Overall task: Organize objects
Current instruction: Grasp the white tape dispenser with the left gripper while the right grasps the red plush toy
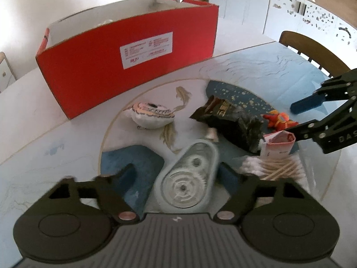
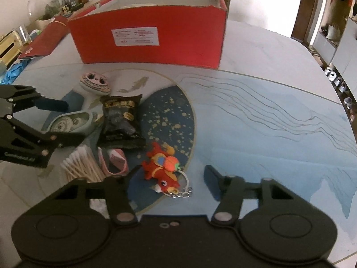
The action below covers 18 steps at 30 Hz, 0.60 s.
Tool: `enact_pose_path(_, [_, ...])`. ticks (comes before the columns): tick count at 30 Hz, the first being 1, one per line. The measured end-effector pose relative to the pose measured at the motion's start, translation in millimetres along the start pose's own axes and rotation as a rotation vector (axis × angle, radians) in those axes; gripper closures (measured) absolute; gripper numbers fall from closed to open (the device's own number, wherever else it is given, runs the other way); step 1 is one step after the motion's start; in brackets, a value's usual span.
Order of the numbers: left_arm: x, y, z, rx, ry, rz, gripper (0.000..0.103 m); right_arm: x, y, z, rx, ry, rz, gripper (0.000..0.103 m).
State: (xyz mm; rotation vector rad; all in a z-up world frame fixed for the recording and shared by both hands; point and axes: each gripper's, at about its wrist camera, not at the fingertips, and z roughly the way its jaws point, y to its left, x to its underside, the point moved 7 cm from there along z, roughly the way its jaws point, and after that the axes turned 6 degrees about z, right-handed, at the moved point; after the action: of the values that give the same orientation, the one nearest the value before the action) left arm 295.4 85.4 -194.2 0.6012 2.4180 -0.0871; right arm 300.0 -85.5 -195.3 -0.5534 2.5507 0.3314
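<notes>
1. Your left gripper [image 1: 178,178] has its fingers apart, one on each side of the correction tape dispenser [image 1: 189,176], which lies flat on the tabletop [image 1: 67,156] on the near side of the red box [image 1: 125,67]. Whether the pads touch it yet cannot be told.
2. Expect a light, rigid plastic shell, smooth and likely slippery. Take it across its narrower flanks, low and centred, so it does not squirt out as you close.
3. Your right gripper [image 2: 171,178] also has its fingers apart, around the red plush keychain [image 2: 162,169], further from the red box than the black snack packet [image 2: 121,120].
4. The plush looks soft and light; pinch the body, not the dangling metal ring.
5. The cotton swabs [image 2: 80,165] lie loose, also on the near side of the red box; they would probably scatter if nudged.
</notes>
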Motion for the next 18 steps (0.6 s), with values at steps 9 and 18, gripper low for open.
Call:
enact_pose_path(9, [-3, -2, -4, -0.014, 0.026, -0.026, 0.052, 2, 7, -4, -0.014, -0.008, 0.008, 0.073])
enact_pose_path(18, [4, 2, -15, -0.024, 0.039, -0.152, 0.058, 6, 2, -16, 0.008, -0.021, 0.055, 0.082])
